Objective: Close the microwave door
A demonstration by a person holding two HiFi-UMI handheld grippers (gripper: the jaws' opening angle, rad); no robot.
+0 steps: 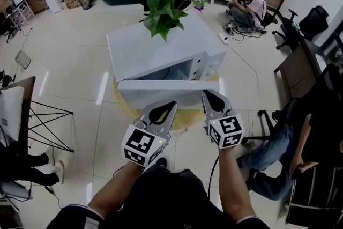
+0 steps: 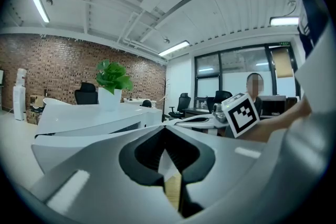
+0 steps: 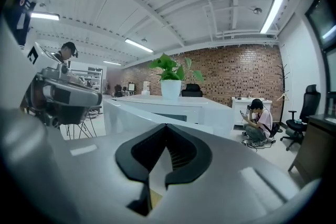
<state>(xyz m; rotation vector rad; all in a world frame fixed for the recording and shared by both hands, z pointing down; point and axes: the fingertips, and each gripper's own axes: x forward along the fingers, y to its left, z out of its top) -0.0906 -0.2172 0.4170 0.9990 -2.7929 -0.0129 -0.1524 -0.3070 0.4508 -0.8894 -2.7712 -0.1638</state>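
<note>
your left gripper and right gripper (both pinched together, empty) sit at the near edge of the lowered microwave door.

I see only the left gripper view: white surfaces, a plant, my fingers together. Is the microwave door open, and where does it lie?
Observer: It is open. In the head view the microwave door lies folded down flat toward you.
Operator: Where is the right gripper?
Observer: The right gripper points at the right end of the door's near edge. I cannot tell whether it touches.
Operator: Does it hold something?
Observer: No. In the right gripper view its fingers are shut with nothing between them.
</note>
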